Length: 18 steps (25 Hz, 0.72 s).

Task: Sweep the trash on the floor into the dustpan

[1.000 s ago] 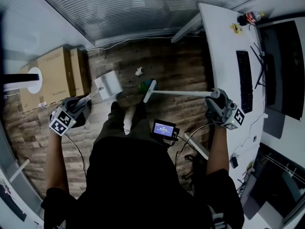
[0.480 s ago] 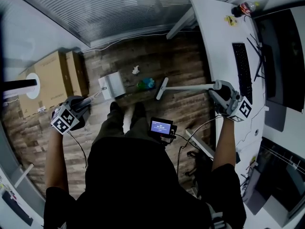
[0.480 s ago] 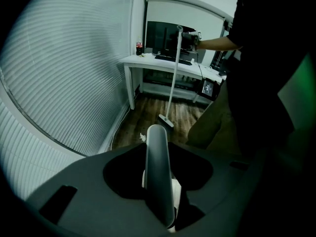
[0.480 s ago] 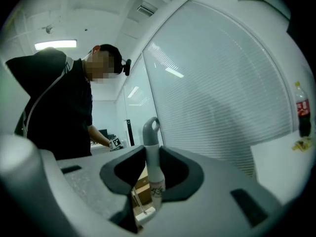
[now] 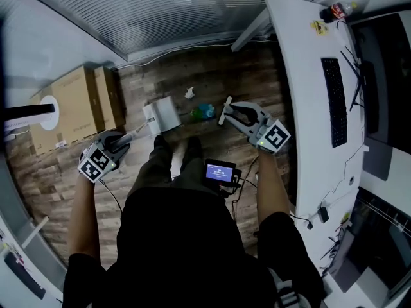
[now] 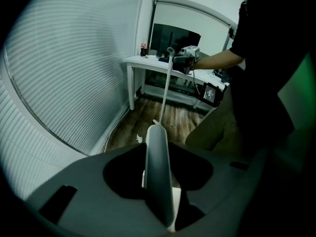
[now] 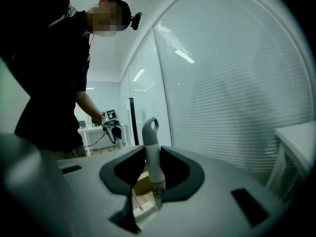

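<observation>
Gripped near its top by the right gripper [image 5: 236, 110], whose jaws are clamped on the stick, the broom [image 5: 225, 111] stands almost upright. Its long axis runs from the looped grip end, which pokes up past the jaws, down to the white head at the wood floor [image 5: 257, 76]. The left gripper [image 5: 120, 145] pinches the handle of the white dustpan [image 5: 164, 114]. That handle slants from the gripper toward the pan, and the pan sits low over the floor beside the cardboard boxes [image 5: 77, 104].

A green scrap [image 5: 204, 111] lies between the pan and the broom head, just beside the head. A crumpled white paper [image 5: 189, 94] sits a little farther from the person, near the pan's far corner. The person's shoes [image 5: 160, 144] stand just on the near side of that gap. A white desk [image 5: 298, 76] with a keyboard [image 5: 336, 101] runs along the right, well apart from the broom, and slatted blinds [image 5: 192, 11] close off the far wall.

A second ago the broom stretched long across the floor, with the right gripper out by the desk edge. That gripper has since come in over the middle of the floor and the stick has swung up steep. The head has shifted to the desk side of the green scrap, and the dustpan has edged nearer the paper.
</observation>
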Tool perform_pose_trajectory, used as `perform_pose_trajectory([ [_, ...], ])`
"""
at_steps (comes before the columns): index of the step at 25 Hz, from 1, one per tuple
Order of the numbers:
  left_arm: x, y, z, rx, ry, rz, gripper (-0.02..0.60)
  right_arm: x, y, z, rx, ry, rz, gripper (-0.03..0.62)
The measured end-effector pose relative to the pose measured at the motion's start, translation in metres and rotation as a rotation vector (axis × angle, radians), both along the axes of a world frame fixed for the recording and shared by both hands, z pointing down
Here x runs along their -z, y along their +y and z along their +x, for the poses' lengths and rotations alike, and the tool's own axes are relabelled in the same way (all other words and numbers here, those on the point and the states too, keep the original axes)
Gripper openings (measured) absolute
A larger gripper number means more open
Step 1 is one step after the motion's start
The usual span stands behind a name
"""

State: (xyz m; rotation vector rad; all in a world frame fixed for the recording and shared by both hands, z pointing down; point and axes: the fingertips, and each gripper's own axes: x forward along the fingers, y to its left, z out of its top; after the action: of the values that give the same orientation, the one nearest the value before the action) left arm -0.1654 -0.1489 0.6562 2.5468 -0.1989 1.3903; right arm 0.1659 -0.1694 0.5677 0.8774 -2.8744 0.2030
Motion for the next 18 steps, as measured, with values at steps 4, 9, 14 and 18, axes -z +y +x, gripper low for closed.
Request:
perform_pose_trajectory([
  [4,0.001,0.003,0.002,0.007,0.02,-0.005,0.127,0.001,-0.014,-0.008,-0.118,-0.141,-0.007,0.103],
  [9,0.001,0.003,0.002,0.016,0.04,-0.008,0.127,0.004,-0.029,-0.022,-0.147,-0.172,0.002,0.103],
  [14,0.002,0.003,0.001,0.013,0.05,-0.011,0.127,0.003,-0.039,-0.053,-0.128,-0.172,0.007,0.103],
  [18,-0.002,0.002,-0.003,0.019,0.051,-0.012,0.127,0.005,-0.048,-0.081,-0.088,-0.189,0.01,0.101],
])
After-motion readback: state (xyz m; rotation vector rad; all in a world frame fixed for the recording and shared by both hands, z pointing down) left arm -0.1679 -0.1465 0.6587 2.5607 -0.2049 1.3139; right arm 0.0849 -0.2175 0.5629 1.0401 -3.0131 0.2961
